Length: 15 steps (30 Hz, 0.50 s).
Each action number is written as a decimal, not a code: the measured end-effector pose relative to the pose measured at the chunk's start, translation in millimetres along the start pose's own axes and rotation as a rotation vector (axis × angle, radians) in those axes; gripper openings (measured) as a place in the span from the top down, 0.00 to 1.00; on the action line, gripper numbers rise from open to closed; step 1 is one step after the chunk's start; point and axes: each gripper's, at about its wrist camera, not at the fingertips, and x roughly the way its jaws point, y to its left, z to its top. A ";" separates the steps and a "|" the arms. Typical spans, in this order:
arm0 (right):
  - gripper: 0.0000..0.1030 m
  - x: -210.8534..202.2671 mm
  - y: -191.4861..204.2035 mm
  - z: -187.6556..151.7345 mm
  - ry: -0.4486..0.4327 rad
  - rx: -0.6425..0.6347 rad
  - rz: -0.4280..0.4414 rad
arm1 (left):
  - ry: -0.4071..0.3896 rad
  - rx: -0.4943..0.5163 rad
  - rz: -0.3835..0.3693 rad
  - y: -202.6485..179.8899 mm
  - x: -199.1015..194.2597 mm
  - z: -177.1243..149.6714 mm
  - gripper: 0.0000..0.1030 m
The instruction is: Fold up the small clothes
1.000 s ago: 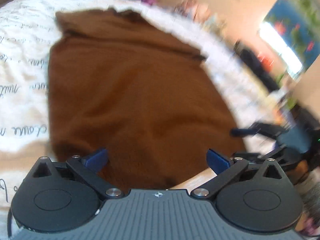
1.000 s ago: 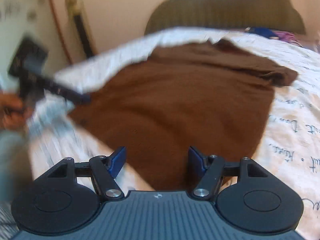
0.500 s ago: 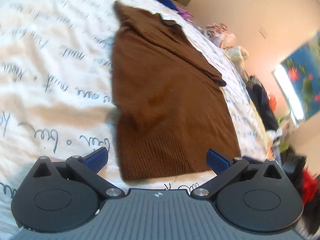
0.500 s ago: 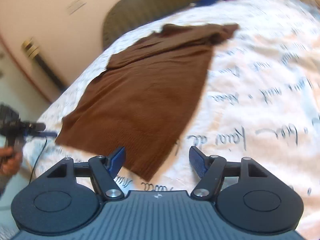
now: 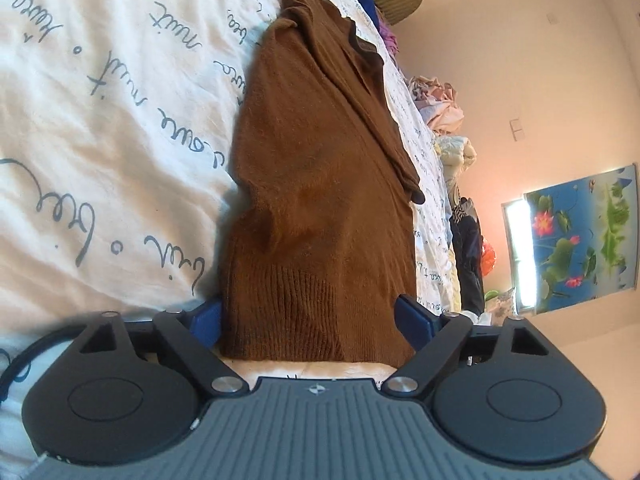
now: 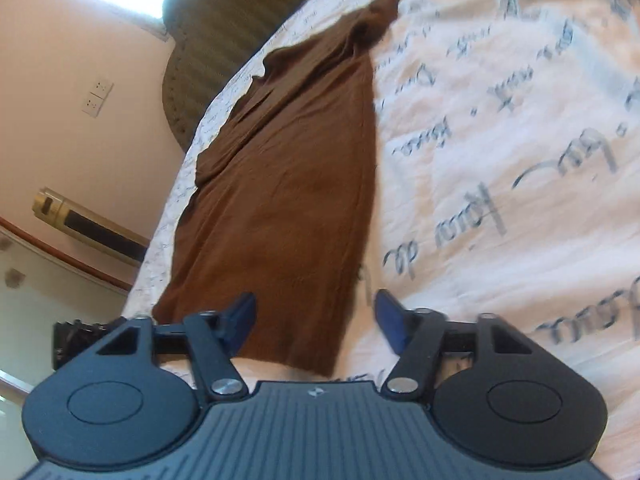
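Both grippers are closing on the brown sweater's (image 5: 320, 200) ribbed hem, left gripper (image 5: 307, 318) and right gripper (image 6: 316, 316) not yet pinching. Either could snag the printed bedsheet (image 5: 100, 140) underneath, or catch only one knit layer.

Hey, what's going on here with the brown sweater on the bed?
A person is folding a brown sweater lying flat on a script-printed bedspread, with a gripper in each hand. The left gripper and right gripper are both closing around its ribbed bottom hem, one near each corner. Neither pinches it yet.
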 end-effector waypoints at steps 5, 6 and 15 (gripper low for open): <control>0.88 18.0 -0.3 -5.5 0.024 0.036 0.003 | 0.049 0.003 0.016 -0.2 18.4 0.4 0.90; 0.91 18.9 -2.5 -6.0 0.022 0.051 0.007 | 0.056 -0.001 0.024 2.6 22.9 0.2 0.94; 0.96 -3.7 42.9 -7.3 -0.082 -0.188 -0.091 | 0.017 0.043 0.026 -11.3 14.4 -9.8 0.96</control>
